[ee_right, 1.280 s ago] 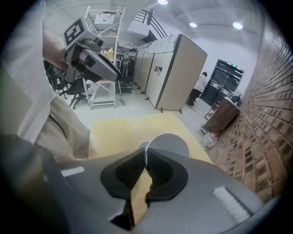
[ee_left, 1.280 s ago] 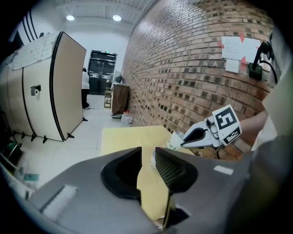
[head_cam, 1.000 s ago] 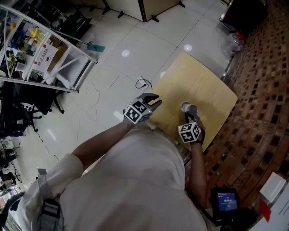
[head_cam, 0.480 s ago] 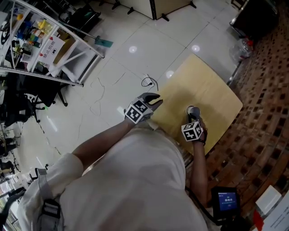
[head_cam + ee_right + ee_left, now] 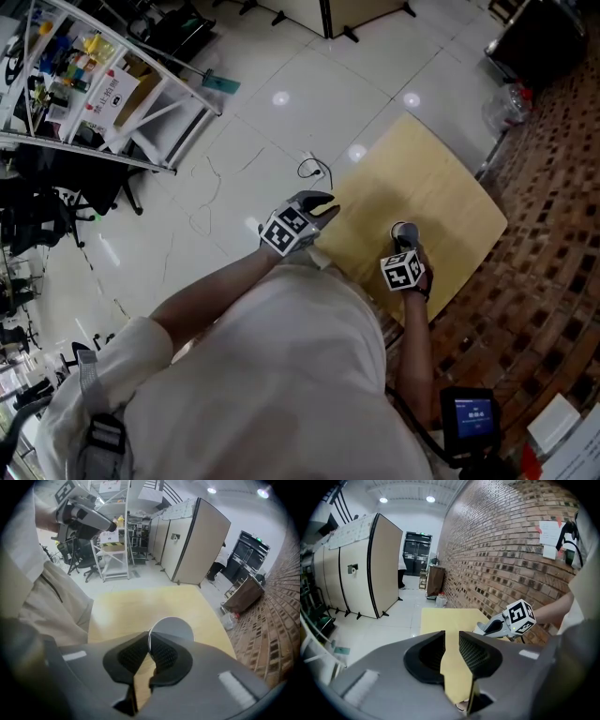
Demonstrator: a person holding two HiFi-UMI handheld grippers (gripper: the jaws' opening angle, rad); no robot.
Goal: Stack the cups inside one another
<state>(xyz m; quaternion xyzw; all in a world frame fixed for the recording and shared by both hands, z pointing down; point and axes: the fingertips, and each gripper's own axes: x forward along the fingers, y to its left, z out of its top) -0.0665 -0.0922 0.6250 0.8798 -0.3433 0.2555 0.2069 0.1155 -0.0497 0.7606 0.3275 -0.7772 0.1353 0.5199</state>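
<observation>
Cup (image 5: pixel 404 231), pale with a dark inside, sits over the near right part of the light wooden tabletop (image 5: pixel 427 173), close to the edge by the person's body. Whether its base touches the wood cannot be told. The right tool (image 5: pixel 404 249) points steeply down at it from the near side, and its marker cube (image 5: pixel 401 271) faces up just behind.

In the right gripper view the two ribbed pads (image 5: pixel 132 655) are drawn together on the cup's wall. The thin rim runs down into the narrow slit between them, and the round mouth of the cup (image 5: pixel 174 627) shows just beyond the tips. So this tool is clamped on the cup's edge, nearly closed.

The left tool (image 5: pixel 321 206) is well apart from the cup, at the tabletop's left edge above the white tiled floor (image 5: pixel 234 141). Its own view shows the jaws partly open with a clear gap between the dark pads (image 5: pixel 474 654) — only bare tabletop shows through it, and nothing is held. The same view takes in the right tool off to the right, in front of a brick wall (image 5: pixel 511 550).

A white metal shelf rack (image 5: pixel 103 103) stands on the floor, far to the left.
</observation>
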